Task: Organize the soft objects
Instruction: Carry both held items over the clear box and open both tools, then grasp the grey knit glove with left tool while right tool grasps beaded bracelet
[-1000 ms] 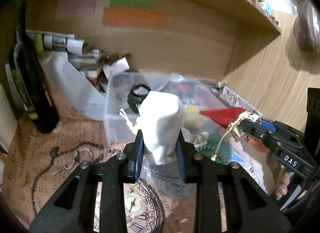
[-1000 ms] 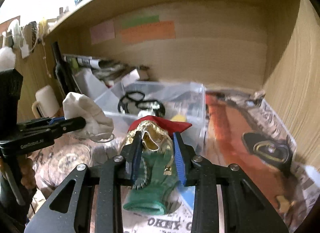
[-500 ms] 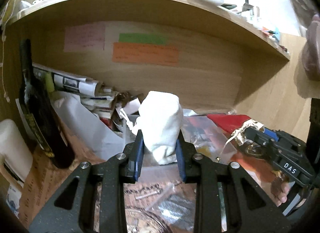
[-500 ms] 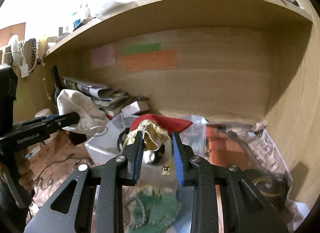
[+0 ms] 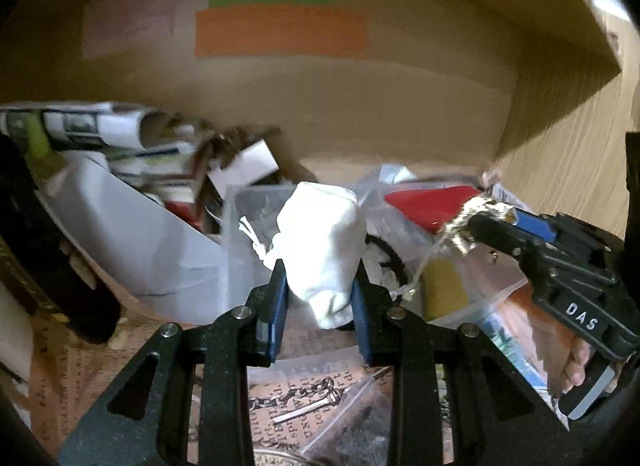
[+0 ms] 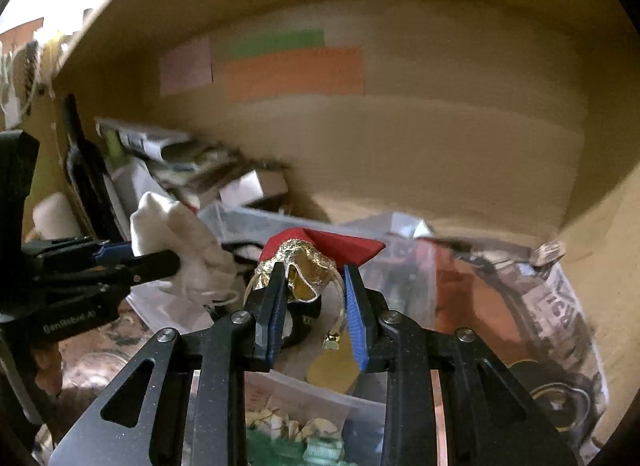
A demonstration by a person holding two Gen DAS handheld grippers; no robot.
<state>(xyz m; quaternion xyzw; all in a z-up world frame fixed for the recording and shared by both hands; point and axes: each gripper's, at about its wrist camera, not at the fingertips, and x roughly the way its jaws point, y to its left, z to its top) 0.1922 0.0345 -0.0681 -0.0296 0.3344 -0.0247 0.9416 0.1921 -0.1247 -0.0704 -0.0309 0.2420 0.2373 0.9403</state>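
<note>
My left gripper (image 5: 320, 294) is shut on a white cloth pouch (image 5: 320, 242) with a drawstring and holds it over the near edge of a clear plastic bin (image 5: 256, 225). My right gripper (image 6: 316, 286) is shut on a red pouch with a gold ruffled top (image 6: 308, 262), held above the same bin (image 6: 360, 410). In the left wrist view the red pouch (image 5: 432, 205) and right gripper (image 5: 496, 225) are at the right. In the right wrist view the white pouch (image 6: 180, 242) and left gripper (image 6: 132, 262) are at the left.
The bin holds a black ring (image 5: 392, 262), a yellow piece (image 5: 444, 286) and a green fabric item (image 6: 288, 450). A dark bottle (image 5: 44, 250), rolled papers (image 5: 92, 125) and white sheet (image 5: 136, 242) crowd the left. A shelf board overhangs; wooden walls stand behind and right.
Both grippers, after lifting with their pouches, have dropped and moved forward toward the bin. The green fabric item that hung below the red pouch now lies in the bin.
</note>
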